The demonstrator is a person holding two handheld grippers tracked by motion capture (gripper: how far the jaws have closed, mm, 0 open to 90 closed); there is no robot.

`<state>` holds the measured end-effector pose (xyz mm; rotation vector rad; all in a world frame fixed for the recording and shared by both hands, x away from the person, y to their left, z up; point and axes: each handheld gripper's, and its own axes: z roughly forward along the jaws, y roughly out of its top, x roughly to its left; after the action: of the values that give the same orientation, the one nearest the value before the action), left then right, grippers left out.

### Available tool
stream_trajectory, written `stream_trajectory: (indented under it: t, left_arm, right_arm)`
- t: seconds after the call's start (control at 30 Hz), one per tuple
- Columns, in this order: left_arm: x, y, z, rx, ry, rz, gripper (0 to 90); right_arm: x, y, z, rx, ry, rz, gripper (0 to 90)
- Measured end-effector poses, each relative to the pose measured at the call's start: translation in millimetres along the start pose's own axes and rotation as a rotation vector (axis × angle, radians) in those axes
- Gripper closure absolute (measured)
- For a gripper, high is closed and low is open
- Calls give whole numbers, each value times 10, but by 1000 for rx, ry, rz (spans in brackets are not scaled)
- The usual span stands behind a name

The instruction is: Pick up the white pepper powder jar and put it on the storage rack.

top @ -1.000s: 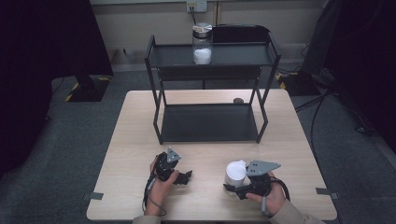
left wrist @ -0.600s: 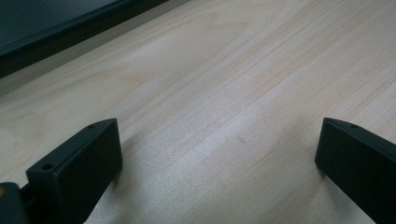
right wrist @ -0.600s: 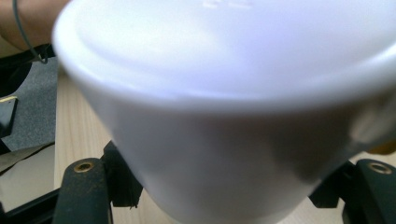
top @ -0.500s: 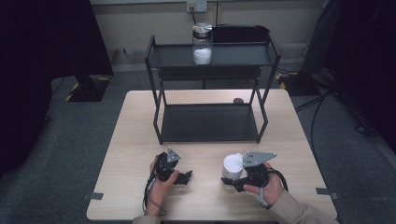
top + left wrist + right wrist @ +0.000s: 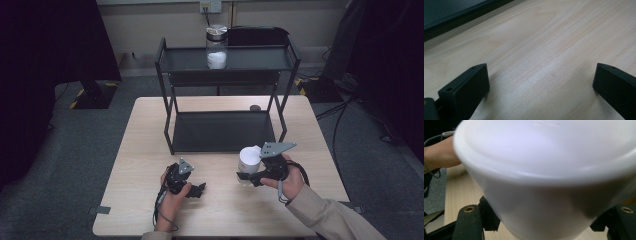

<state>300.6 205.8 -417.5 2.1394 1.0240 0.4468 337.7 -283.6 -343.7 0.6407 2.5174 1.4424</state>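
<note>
Right gripper [image 5: 248, 176] pinches a white, lidded plastic jar [image 5: 248, 159] by its lower sides, just above the pale wooden worktop [image 5: 150, 150], near the black 2-tier metal rack [image 5: 225, 131]. Likely light, smooth, slippery. Left gripper [image 5: 198, 189] rests spread, empty.

My pale wooden table [image 5: 150, 150] carries a black two-tier rack [image 5: 222, 131] at twelve o'clock. A small dark knob [image 5: 255, 107] lies at one o'clock, just beside the rack's leg.
</note>
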Motion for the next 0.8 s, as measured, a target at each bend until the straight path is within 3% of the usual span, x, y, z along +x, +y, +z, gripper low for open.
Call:
stream_trajectory:
  t: [0.8]
  left_arm:
    - [0,0,0,0,0,0,0]
  right_arm:
    - [-279,754,-145,-26,-54,17,298]
